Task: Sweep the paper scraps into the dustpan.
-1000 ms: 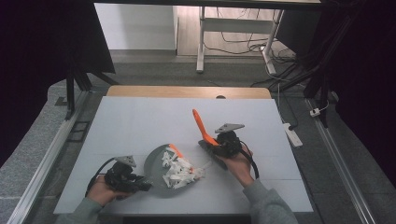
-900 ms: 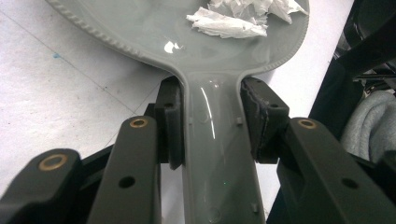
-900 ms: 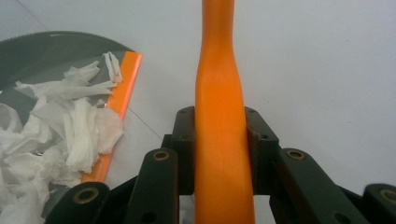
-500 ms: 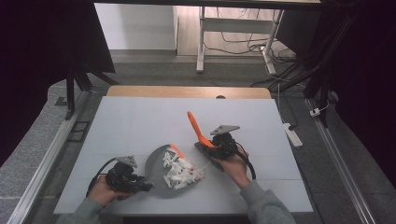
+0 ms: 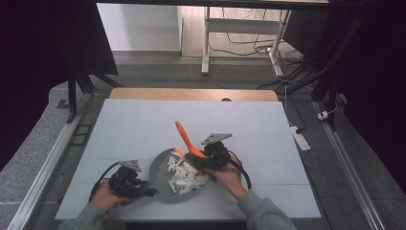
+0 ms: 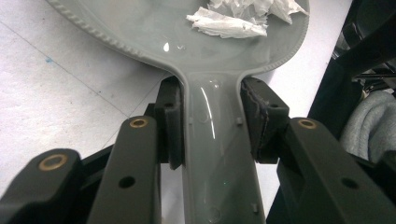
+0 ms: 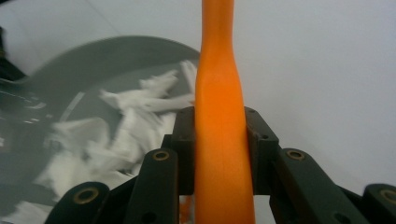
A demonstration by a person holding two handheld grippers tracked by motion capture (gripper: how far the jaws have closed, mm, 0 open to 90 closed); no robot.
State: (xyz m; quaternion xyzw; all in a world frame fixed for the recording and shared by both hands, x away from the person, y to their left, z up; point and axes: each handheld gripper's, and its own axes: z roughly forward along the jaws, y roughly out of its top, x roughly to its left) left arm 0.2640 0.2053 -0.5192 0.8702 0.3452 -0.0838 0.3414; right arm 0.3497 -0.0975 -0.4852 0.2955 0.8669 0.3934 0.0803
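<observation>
A grey dustpan (image 5: pixel 162 168) lies on the white table near its front edge, with white paper scraps (image 5: pixel 184 178) piled in it. My left gripper (image 5: pixel 140 188) is shut on the pan's handle (image 6: pixel 212 154); both pads press its sides, and the scraps (image 6: pixel 238 21) lie at the far end of the pan (image 6: pixel 154 32). My right gripper (image 5: pixel 201 160) is shut on an orange tool handle (image 5: pixel 184 135) that slants up and away over the pan's right rim. In the right gripper view the orange handle (image 7: pixel 219 93) runs between the jaws, with the pan (image 7: pixel 116 51) and scraps (image 7: pixel 130 126) to its left.
The white table (image 5: pixel 143 124) stretches away from the pan, with a wooden strip (image 5: pixel 191 94) along its far edge. A white power strip (image 5: pixel 298 136) lies off the table's right side. Metal rails (image 5: pixel 57 153) flank the table.
My right hand has carried the orange tool leftwards, from beside the pan to over its right rim and the scraps. The left hand and the pan have stayed put.
</observation>
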